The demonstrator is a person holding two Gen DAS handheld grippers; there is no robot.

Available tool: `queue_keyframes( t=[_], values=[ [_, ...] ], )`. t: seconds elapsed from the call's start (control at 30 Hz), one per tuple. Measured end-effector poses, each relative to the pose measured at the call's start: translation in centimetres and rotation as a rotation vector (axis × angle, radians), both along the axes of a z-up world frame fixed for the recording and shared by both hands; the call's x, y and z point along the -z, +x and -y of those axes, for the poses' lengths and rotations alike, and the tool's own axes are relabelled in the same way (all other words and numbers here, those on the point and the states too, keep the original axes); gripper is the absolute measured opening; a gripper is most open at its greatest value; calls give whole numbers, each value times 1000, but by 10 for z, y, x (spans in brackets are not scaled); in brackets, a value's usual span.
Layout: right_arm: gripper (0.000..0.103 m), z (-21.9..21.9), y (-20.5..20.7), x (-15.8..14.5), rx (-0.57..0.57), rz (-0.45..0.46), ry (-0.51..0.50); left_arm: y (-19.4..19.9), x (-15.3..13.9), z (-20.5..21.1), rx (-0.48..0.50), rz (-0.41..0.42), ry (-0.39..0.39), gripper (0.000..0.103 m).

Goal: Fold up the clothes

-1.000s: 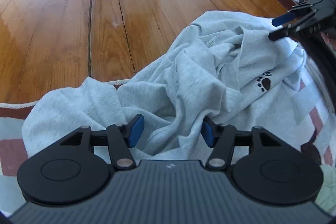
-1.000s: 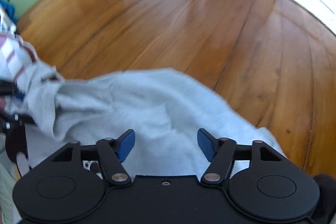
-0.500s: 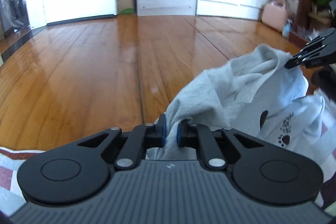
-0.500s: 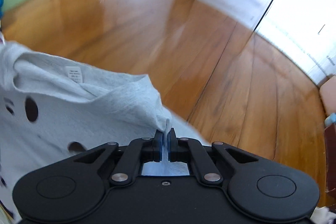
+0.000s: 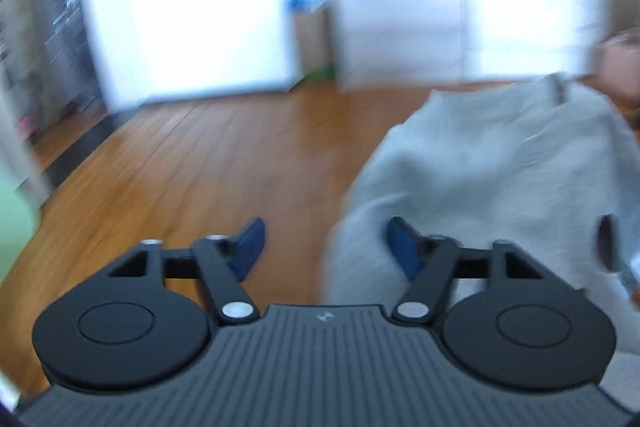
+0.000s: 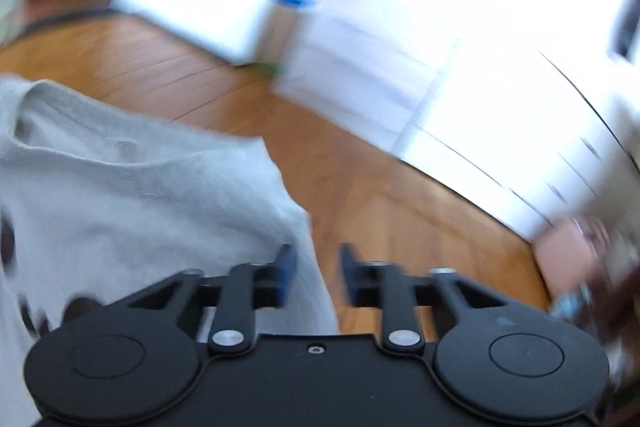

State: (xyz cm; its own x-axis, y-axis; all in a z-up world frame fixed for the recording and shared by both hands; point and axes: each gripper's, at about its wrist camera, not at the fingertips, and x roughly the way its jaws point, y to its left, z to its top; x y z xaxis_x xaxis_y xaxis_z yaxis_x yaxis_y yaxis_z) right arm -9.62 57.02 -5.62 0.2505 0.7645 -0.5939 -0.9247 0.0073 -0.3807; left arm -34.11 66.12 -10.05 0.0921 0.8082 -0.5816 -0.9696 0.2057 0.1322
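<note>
Wooden floor [image 5: 192,163], blurred grey sweatshirt [image 5: 500,163], print unreadable

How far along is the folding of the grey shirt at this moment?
Done: nothing; no fold shows. The grey shirt hangs bunched above the wooden floor. In hand: the left gripper and right gripper are opening, cloth between their pads but not pinched, so the shirt looks to be let go. Left: spreading it flat and every fold.

One grey garment [image 5: 492,167], two hand-held grippers, left [image 5: 324,247], right [image 6: 316,275], possibly one pink bag [image 6: 560,259].
</note>
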Motion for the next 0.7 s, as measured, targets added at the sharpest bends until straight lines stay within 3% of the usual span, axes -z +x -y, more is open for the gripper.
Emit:
queue_keyframes(
  t=[0.03, 0.13, 0.33, 0.47, 0.57, 0.7],
  values=[
    [58, 0, 2, 1, 23, -20, -5, 0, 3, -2, -26, 6, -50, 68],
    [59, 2, 8, 7, 85, -78, -30, -14, 24, 41, 48, 167, -174, 80],
    [59, 126, 27, 71, 28, -207, -265, -26, 109, 148, 130, 459, -576, 81],
    [59, 203, 34, 95, 50, -347, -315, -2, 142, 191, 159, 492, -784, 80],
    [59, 238, 31, 110, 70, -481, -333, 13, 136, 205, 232, 471, -824, 79],
    [59, 251, 21, 138, 96, -663, -412, 24, 136, 219, 302, 493, -838, 79]
  ],
)
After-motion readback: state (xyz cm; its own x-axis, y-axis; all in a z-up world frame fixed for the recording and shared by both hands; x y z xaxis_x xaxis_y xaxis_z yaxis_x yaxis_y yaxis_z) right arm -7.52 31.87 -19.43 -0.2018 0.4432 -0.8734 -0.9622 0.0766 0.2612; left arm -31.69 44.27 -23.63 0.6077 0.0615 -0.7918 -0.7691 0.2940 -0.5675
